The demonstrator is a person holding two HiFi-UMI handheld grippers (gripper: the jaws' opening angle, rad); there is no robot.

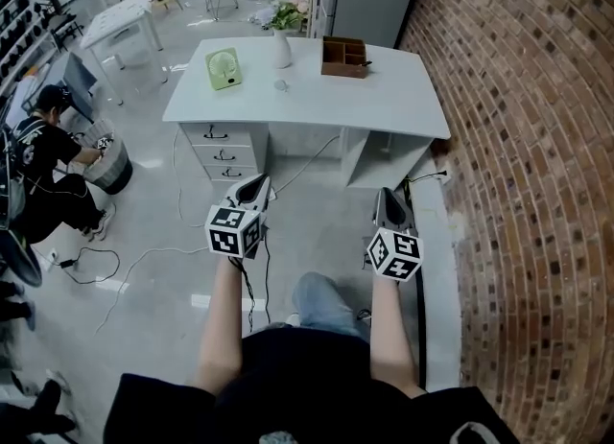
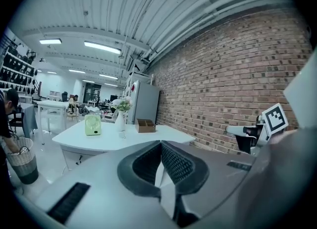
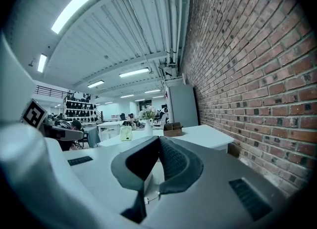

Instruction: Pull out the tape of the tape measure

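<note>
I cannot make out a tape measure for certain. A small pale object [image 1: 281,86] lies on the white desk [image 1: 384,97], in front of the vase; it is too small to identify. My left gripper [image 1: 257,184] hangs over the floor short of the desk's drawers, its jaws shut and empty. My right gripper [image 1: 389,198] is level with it to the right, also shut and empty. In the left gripper view the shut tips [image 2: 160,144] point at the desk [image 2: 114,141]. The right gripper view shows its pads [image 3: 171,163] meeting, with the desk [image 3: 208,135] beyond.
On the desk stand a green fan [image 1: 223,68], a white vase with flowers [image 1: 281,44] and a brown wooden box [image 1: 343,57]. A brick wall [image 1: 537,145] runs along the right. A person [image 1: 38,159] crouches by a basket [image 1: 110,166] at the left, with cables [image 1: 125,269] on the floor.
</note>
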